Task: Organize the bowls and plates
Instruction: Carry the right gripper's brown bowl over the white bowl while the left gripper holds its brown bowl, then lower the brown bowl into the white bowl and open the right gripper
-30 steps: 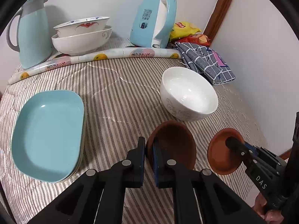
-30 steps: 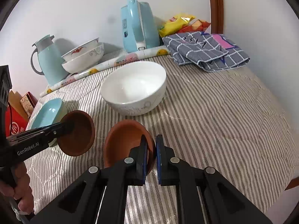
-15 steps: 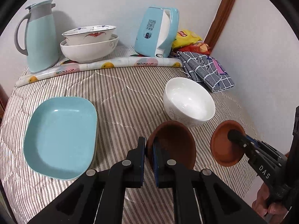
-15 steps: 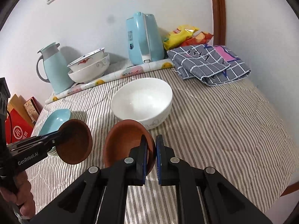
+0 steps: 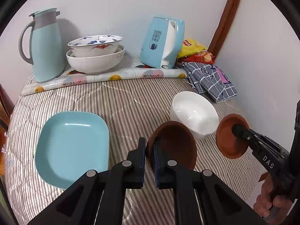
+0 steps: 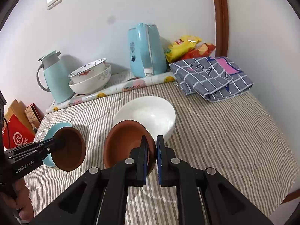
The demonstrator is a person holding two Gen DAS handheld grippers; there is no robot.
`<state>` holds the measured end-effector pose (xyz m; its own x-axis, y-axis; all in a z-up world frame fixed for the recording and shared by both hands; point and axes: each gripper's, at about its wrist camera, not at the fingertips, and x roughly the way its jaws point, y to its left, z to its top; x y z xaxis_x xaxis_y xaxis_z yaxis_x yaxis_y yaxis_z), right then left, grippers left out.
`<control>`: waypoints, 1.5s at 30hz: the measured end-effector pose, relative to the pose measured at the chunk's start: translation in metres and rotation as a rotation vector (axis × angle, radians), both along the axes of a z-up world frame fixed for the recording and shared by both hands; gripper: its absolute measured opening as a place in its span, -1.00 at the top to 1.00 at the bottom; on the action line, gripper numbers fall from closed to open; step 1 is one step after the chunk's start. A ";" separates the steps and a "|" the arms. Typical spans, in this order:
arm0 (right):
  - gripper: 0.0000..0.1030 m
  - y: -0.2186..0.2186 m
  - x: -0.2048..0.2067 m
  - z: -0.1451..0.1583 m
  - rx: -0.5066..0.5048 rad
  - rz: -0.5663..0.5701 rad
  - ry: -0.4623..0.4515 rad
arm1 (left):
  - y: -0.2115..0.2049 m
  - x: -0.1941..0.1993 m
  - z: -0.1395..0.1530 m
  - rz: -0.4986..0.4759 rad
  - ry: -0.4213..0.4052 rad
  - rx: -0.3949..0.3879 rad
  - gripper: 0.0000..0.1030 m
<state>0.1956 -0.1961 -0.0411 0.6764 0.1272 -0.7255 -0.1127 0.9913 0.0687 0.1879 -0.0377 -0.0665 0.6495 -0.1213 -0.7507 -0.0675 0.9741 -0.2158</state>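
Each gripper clamped on a brown bowl; red boxes only rightward.

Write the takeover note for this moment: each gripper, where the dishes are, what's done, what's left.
Left gripper: shut on the rim of a dark brown bowl, held off the table.
Right gripper: shut on the rim of a lighter terracotta bowl, also held off the table.
On the striped tablecloth: white bowl to the right, light blue plates stacked to the left, two patterned bowls nested at the back beside the thermos jug.
Done: both brown bowls picked up.
Left: likely nest them together and set them down; where is not evident.
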 end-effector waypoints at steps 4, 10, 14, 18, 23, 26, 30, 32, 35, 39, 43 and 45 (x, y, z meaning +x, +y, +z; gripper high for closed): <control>0.83 0.002 0.010 0.004 -0.003 0.001 -0.008 | 0.007 0.004 0.001 0.011 0.000 -0.005 0.84; 0.83 0.005 0.028 0.007 -0.007 0.004 -0.013 | 0.017 0.011 0.005 0.027 -0.007 -0.006 0.84; 0.83 0.008 0.041 0.002 -0.002 0.012 -0.001 | 0.023 0.017 0.006 0.028 -0.012 -0.006 0.84; 0.83 0.011 0.056 -0.009 0.003 0.007 0.022 | 0.028 0.025 0.004 0.035 -0.007 -0.004 0.84; 0.83 0.009 0.074 -0.026 -0.013 -0.011 0.059 | 0.034 0.036 0.000 0.037 -0.002 0.001 0.84; 0.83 0.007 0.083 -0.034 -0.023 -0.016 0.077 | 0.037 0.042 -0.003 0.041 0.000 -0.004 0.84; 0.83 0.008 0.091 -0.044 -0.033 -0.014 0.114 | 0.041 0.051 -0.007 0.041 0.015 -0.023 0.84; 0.83 0.009 0.095 -0.047 -0.042 -0.012 0.130 | 0.042 0.056 -0.009 0.027 0.028 -0.015 0.84; 0.83 0.011 0.098 -0.051 -0.048 -0.012 0.132 | 0.043 0.060 -0.011 0.017 0.024 -0.005 0.84; 0.83 0.014 0.103 -0.061 -0.049 -0.016 0.160 | 0.048 0.064 -0.016 0.021 0.036 -0.030 0.84; 0.83 0.016 0.107 -0.066 -0.064 -0.010 0.176 | 0.051 0.066 -0.017 0.025 0.034 -0.030 0.84; 0.83 0.016 0.109 -0.066 -0.068 -0.008 0.180 | 0.052 0.066 -0.017 0.024 0.033 -0.030 0.84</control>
